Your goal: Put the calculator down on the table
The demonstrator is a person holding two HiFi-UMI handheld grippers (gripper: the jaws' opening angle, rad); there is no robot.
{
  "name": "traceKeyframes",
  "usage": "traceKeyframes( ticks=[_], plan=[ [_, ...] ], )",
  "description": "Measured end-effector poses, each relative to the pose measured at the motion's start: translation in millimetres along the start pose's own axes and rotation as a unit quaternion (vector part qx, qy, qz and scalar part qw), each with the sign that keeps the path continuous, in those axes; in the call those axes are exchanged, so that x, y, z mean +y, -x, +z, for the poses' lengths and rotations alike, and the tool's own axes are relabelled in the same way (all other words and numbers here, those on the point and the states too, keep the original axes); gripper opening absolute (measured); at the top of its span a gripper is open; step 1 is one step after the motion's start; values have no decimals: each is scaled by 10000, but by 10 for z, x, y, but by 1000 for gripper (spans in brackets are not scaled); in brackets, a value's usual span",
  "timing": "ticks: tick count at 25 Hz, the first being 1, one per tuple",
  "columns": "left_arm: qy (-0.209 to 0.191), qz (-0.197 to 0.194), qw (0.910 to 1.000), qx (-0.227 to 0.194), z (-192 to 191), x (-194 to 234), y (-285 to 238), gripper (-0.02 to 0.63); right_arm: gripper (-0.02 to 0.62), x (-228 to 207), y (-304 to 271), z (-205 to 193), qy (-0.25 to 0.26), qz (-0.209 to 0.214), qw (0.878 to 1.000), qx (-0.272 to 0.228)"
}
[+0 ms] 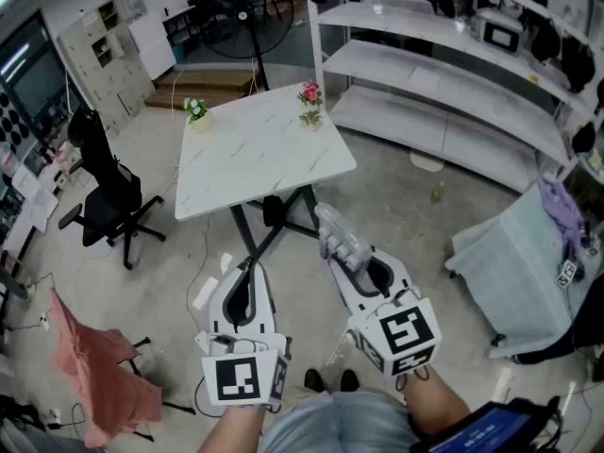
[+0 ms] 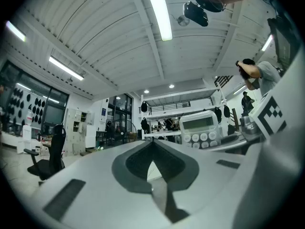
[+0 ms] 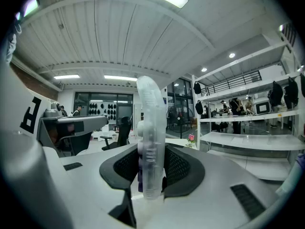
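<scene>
A pale, translucent calculator (image 1: 338, 232) is held above the concrete floor, short of the white marble table (image 1: 255, 163). My right gripper (image 1: 347, 253) is shut on it. In the right gripper view the calculator (image 3: 151, 137) stands edge-on between the dark pads (image 3: 178, 168). Its display and round keys (image 2: 202, 127) show at the right of the left gripper view. My left gripper (image 1: 248, 267) hangs beside the right one, level, with its pads (image 2: 143, 163) closed together at the tip and nothing between them.
Two small flower pots (image 1: 196, 111) (image 1: 310, 97) stand at the table's far corners. A black office chair (image 1: 109, 201) and a red cloth on a stand (image 1: 99, 371) are to the left. White shelving (image 1: 453, 74) and a grey covered bin (image 1: 519, 253) are to the right.
</scene>
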State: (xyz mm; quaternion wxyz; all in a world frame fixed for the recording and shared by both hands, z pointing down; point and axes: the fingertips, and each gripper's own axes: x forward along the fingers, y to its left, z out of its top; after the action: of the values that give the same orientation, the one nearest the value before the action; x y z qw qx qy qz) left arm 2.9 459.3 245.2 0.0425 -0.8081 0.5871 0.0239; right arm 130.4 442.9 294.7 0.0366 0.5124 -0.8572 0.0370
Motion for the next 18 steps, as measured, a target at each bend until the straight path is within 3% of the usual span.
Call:
traceKeyframes(
  ticks=[12,18],
  plan=[
    [0,226,9996,190,-145,-87,-37,8,146,-229,60,-26,-162,127,9998,-10],
    [70,428,9985,343,-322,118,-126,8,146,-284,-192,-172,-214,168,9995,160]
  ],
)
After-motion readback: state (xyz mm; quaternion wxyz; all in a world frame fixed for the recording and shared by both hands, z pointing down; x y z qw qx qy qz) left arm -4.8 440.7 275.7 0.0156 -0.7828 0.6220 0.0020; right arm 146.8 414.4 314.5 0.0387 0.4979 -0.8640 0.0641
